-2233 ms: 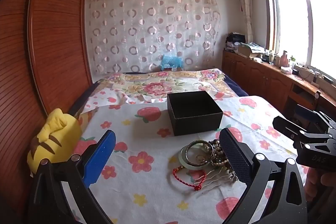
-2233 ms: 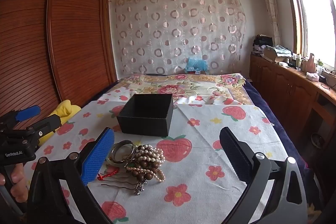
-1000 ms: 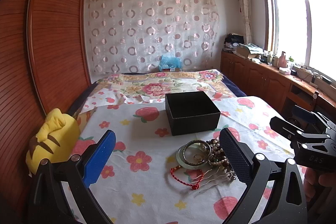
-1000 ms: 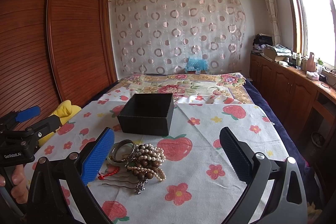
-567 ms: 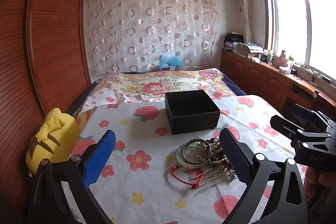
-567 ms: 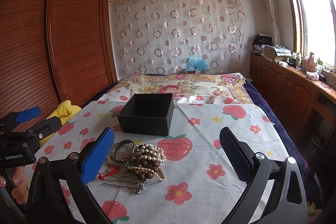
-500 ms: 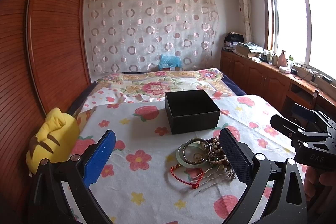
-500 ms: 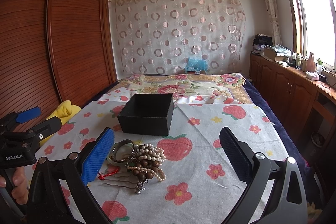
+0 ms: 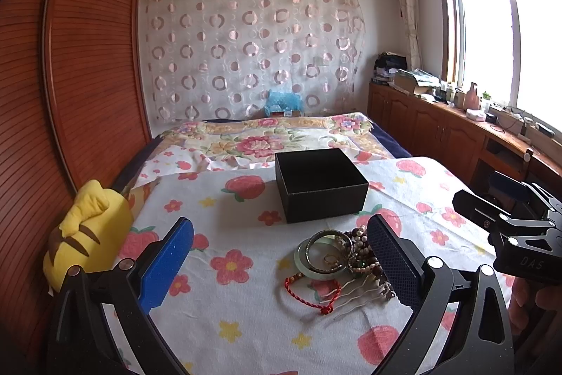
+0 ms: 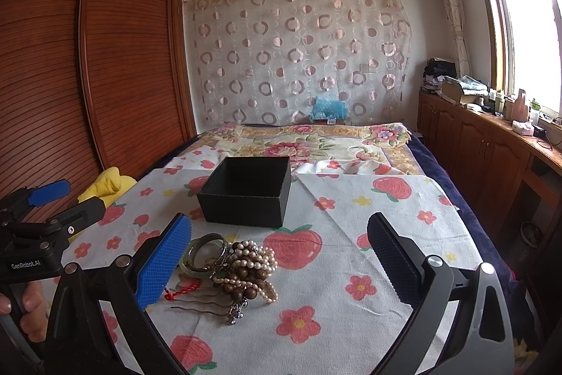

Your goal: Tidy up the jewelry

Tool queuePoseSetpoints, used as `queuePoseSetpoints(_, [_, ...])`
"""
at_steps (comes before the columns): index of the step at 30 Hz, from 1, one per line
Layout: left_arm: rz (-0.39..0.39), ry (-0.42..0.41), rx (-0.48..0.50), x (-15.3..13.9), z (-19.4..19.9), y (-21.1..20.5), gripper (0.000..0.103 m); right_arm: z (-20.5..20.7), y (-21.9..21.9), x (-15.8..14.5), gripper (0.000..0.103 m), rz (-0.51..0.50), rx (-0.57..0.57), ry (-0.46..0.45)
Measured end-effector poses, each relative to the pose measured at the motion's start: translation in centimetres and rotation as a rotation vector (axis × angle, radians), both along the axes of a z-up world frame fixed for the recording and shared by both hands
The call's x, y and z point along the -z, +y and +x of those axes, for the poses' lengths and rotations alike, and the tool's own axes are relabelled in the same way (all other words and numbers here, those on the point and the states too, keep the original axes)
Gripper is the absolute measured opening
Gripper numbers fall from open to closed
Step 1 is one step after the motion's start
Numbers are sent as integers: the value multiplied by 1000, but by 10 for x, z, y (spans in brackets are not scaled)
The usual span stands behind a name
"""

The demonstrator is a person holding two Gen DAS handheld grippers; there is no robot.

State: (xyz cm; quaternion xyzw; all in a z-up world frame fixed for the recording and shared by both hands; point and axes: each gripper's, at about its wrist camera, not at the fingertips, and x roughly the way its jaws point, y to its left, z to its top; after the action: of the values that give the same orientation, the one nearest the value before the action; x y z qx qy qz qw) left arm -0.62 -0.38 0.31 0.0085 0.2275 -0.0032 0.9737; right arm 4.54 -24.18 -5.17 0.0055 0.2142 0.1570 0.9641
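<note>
Two marks can be read, both on the tools. In the right wrist view, white lettering "GenRobot.AI" stands on the black body of the left gripper (image 10: 66, 199), off to the left of the camera's own fingers. In the left wrist view, "DAS" stands in faint grey letters on the black housing of the right gripper (image 9: 491, 188), at the far right.

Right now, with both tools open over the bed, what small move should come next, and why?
Probably lower the right tool onto the bead pile and close. The black box stands open, apparently empty, just behind; the left tool holds nothing either.
</note>
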Motion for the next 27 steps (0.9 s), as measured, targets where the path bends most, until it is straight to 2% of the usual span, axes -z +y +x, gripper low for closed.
queuePoseSetpoints(7, [-5, 22, -2, -2, 0, -4, 95, 3, -2, 6, 100, -3, 0, 8])
queuePoseSetpoints(9, [-6, 38, 3, 17, 10, 1, 95, 4, -4, 8, 100, -2, -8, 16])
queuePoseSetpoints(15, [-13, 101, 29, 31, 25, 10, 95, 10, 2, 23, 100, -24, -49, 56])
queuePoseSetpoints(24, [12, 199, 134, 57, 47, -5, 95, 24, 4, 50, 81, -80, -92, 130])
queuePoseSetpoints(27, [15, 223, 177, 63, 56, -13, 92, 28, 4, 56, 69, -93, -108, 153])
